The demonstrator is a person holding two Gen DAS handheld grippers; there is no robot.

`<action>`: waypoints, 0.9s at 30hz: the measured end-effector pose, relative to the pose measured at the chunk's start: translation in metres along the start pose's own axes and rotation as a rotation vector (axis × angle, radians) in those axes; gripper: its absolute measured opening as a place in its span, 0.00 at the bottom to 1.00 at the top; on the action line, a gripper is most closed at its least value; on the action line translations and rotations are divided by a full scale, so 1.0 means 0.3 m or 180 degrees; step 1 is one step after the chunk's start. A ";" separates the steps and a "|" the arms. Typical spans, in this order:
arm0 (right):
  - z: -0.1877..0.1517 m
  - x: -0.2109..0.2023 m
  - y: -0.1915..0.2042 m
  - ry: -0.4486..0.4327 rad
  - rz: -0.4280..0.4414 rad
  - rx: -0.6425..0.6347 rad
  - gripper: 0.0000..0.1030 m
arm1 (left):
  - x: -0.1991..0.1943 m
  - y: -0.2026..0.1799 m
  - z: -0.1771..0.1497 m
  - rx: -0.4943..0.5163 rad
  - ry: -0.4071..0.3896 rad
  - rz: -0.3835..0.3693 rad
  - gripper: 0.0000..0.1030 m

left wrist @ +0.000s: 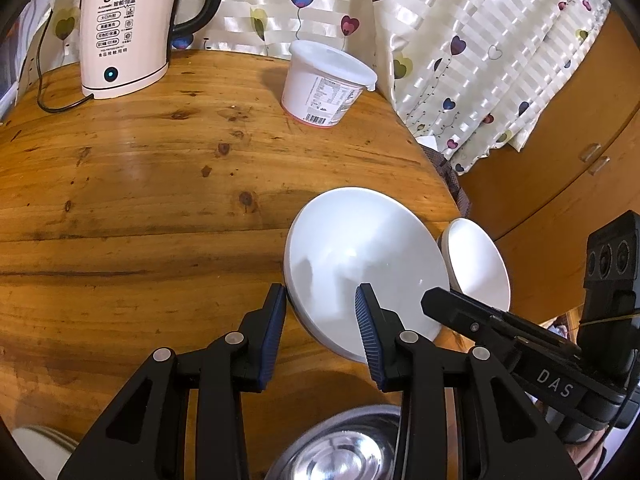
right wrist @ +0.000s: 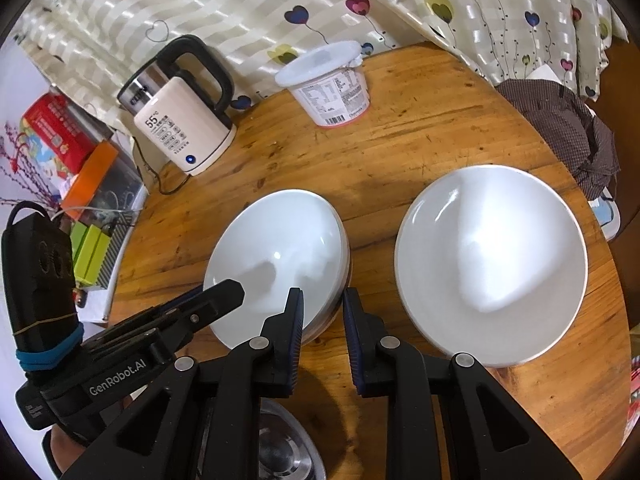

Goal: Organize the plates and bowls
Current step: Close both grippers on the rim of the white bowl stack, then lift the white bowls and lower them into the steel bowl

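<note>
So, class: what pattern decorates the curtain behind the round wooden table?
Multicoloured heart balloons on cream stripes; right wrist view shows it best.

Round wooden table [right wrist: 400, 148], knotty orange-brown planks w/ glare patches from overhead light; behind it a pale striped curtain [left wrist: 460, 40] printed w/ heart-shaped balloons in purple, pink & olive. On the far side a cream kettle [left wrist: 124, 36] w/ black handle, lit blue button, cord trailing off; a lidded white tub [left wrist: 324, 84] near the curtain. Wooden cabinet [left wrist: 580, 152] w/ clear handles to the right, dark checked cloth [right wrist: 568, 128] bunched at the table edge, colourful boxes [right wrist: 60, 140] stacked at left
</note>
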State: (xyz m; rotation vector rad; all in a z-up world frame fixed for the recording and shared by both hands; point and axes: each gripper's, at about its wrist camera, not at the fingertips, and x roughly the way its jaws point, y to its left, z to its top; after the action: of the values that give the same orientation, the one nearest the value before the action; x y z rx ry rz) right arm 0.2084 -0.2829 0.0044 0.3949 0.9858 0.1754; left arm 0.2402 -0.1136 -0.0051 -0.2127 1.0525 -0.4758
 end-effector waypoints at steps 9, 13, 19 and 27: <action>-0.016 -0.051 0.032 -0.0050 0.0011 -0.0064 0.19 | -0.053 -0.009 -0.026 0.0005 -0.0048 0.0003 0.36; -0.031 -0.072 0.047 -0.0061 0.0026 -0.0096 0.19 | -0.083 -0.014 -0.041 0.0015 -0.0084 0.0020 0.36; -0.052 -0.094 0.065 -0.0064 0.0056 -0.0121 0.19 | -0.121 -0.018 -0.067 0.0024 -0.0120 0.0046 0.36; -0.082 -0.119 0.082 -0.0055 0.0092 -0.0145 0.19 | -0.142 -0.017 -0.086 0.0016 -0.0111 0.0047 0.36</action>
State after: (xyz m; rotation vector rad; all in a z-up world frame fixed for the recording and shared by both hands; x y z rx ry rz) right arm 0.1691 -0.2658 0.0299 0.3685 0.9577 0.2199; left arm 0.1990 -0.0966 0.0176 -0.2080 1.0181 -0.4598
